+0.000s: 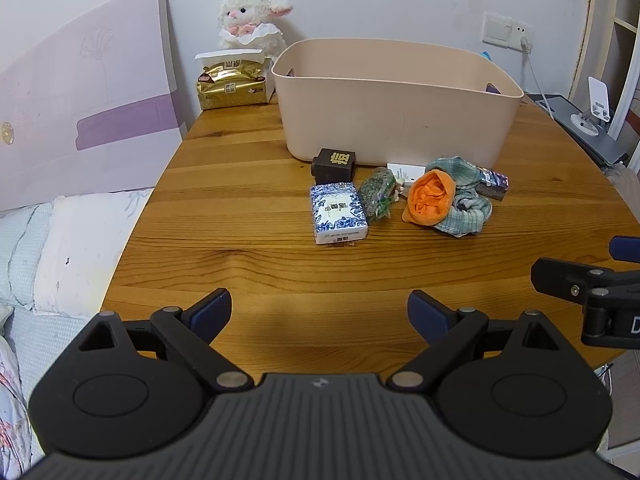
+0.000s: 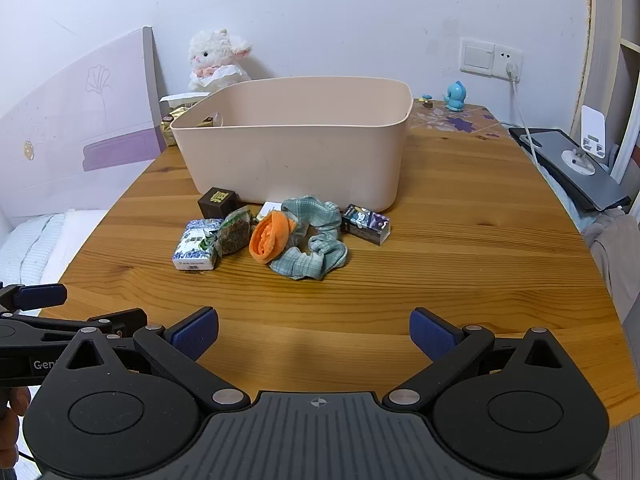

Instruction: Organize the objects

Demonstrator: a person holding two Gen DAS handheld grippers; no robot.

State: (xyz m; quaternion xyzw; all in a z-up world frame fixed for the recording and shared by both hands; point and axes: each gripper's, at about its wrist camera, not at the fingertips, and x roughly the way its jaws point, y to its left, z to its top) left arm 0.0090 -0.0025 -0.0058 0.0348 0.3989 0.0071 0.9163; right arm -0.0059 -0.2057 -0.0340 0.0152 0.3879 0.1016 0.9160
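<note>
Left gripper point(image 1: 319, 312): low centre of the left wrist view, blue-padded fingers spread wide, gripping nothing, hovering over bare wood.
Right gripper point(image 2: 314, 330): same story at the bottom of the right wrist view, fingers splayed apart, nothing between them.
Table point(image 1: 248, 264): round-edged, warm striped wood, filling the middle of both views.
Beige bin point(image 1: 396, 96): big plastic tub, upper centre, with handle cut-outs near the rim.
Cluster: a tight row of small items just in front of the bin, mid-frame.
Dark cube box point(image 1: 334, 165): brown with a gold Chinese character on top, touching the bin's front wall.
Blue-and-white packet point(image 1: 338, 213): porcelain-style floral print, Chinese characters in the centre, too small to read.
Green tea packet point(image 1: 378, 195): clear pouch of dark leaves, leaning against the blue-and-white one.
Orange sock point(image 1: 431, 197): rolled, sitting on a green plaid scrunchie point(image 1: 466, 204).
Purple box point(image 1: 493, 183): small printed carton at the right of the row.
White card point(image 1: 406, 172): flat, behind the sock.
Gold tissue pack point(image 1: 232, 86): upper left of the bin, Chinese print.
Lamb plush point(image 1: 250, 16): against the wall, upper left.
Writing: "Gen" shows on the left gripper's body at the left edge of the right wrist view.
</note>
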